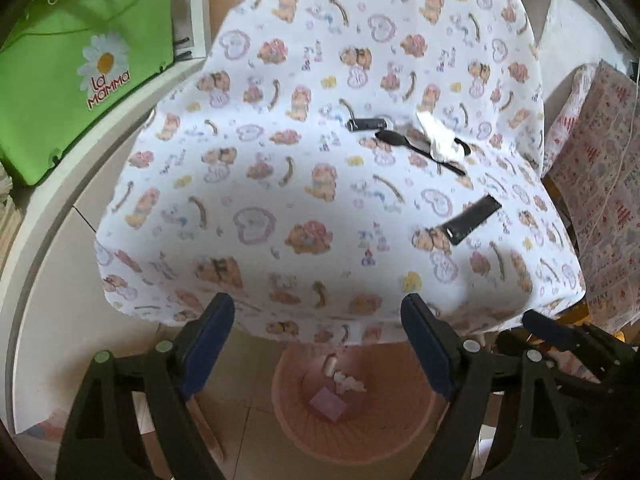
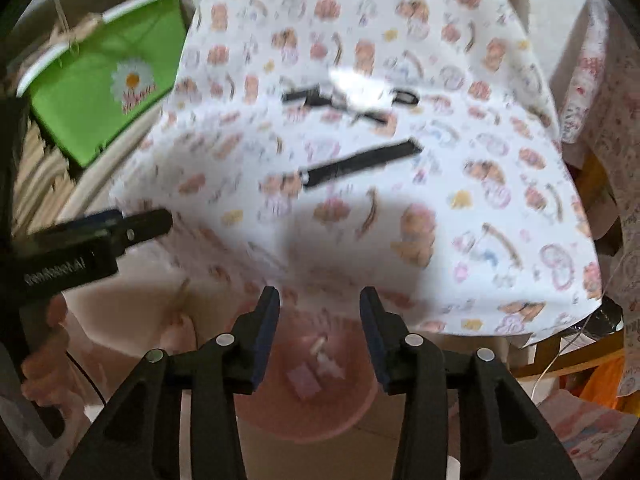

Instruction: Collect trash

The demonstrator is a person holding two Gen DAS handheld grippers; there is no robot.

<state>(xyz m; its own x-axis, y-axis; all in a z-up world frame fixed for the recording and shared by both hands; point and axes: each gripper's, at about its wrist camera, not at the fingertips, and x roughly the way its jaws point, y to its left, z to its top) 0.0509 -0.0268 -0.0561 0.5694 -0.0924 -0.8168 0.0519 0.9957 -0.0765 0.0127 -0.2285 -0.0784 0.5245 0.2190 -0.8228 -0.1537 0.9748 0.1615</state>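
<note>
A table under a cartoon-print cloth (image 1: pixel 304 184) bears a crumpled white tissue (image 1: pixel 440 138) lying across a black spoon (image 1: pixel 404 145), a small black cylinder (image 1: pixel 368 124) and a flat black strip (image 1: pixel 474 219). Below the table's near edge, a pink basket (image 1: pixel 400 412) on the floor holds a pink scrap and white bits. My left gripper (image 1: pixel 318 306) hangs open and empty above the basket. My right gripper (image 2: pixel 319 296) is also open with nothing between its fingers, over the same basket (image 2: pixel 344 408). The black strip (image 2: pixel 360 162) and tissue (image 2: pixel 352 84) look blurred in the right wrist view.
A green bag with a daisy print (image 1: pixel 80 80) sits on a white ledge to the left. Patterned fabric (image 1: pixel 600 200) drapes over furniture on the right. In the right wrist view, a hand (image 2: pixel 44 344) holds the left gripper (image 2: pixel 132 224) at the left.
</note>
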